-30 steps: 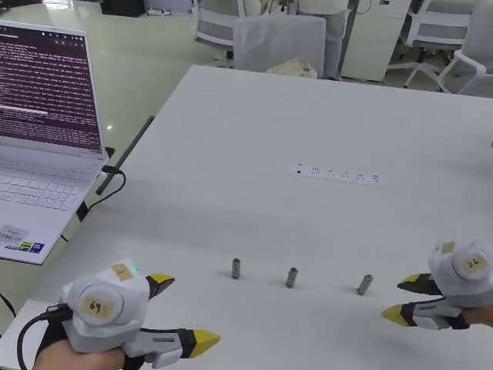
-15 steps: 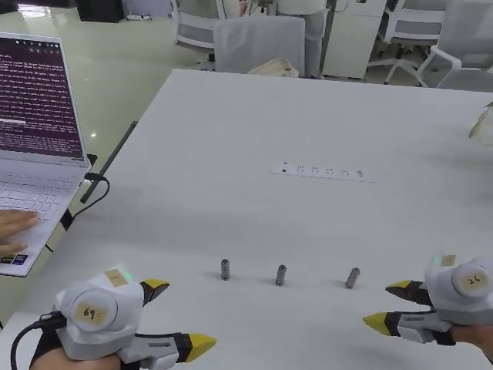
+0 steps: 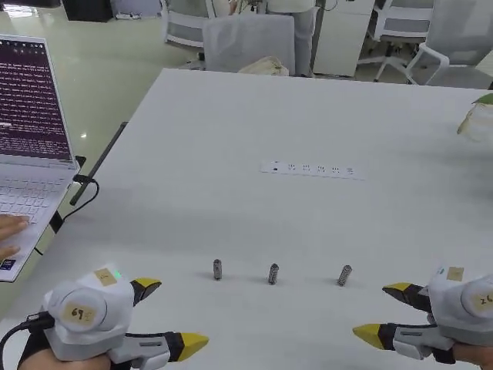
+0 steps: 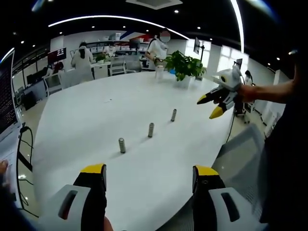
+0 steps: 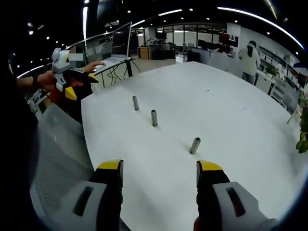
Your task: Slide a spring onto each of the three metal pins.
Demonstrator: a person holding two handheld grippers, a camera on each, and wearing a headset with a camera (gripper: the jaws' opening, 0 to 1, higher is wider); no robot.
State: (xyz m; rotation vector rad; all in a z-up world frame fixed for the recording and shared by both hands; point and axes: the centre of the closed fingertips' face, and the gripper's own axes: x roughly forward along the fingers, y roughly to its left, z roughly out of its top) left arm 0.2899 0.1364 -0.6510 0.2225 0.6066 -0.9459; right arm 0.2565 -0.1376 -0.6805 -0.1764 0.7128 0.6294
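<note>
I held my left gripper (image 3: 169, 312) at about 7 o'clock on the table (image 3: 231, 116) and my right gripper (image 3: 383, 311) at about 5 o'clock. Both were at the near edge, with their yellow-tipped fingers spread wide and nothing between them. The three springs sat ahead at 12 o'clock in a row running from 9 to 3: the left spring (image 3: 217, 269), the middle spring (image 3: 273, 274) and the right spring (image 3: 344, 275). Each stood upright and well apart from its neighbours. A loose coil would hardly stand like that, so I judged that each already sat over its pin, though the coils hid the pins themselves. That would explain my empty, backed-off fingers, since no spring lay loose to pick up.

The head view gave me the power strip (image 3: 306, 168) farther out at 12 o'clock and the laptop (image 3: 31, 116) at 10 o'clock, with a hand (image 3: 8, 231) at its keyboard. The left gripper view looked along the row end-on and caught my right gripper hovering beyond it, and past that a potted plant (image 4: 185, 65). The right gripper view put the right spring nearest, at about 1 o'clock just past my fingertips.
</note>
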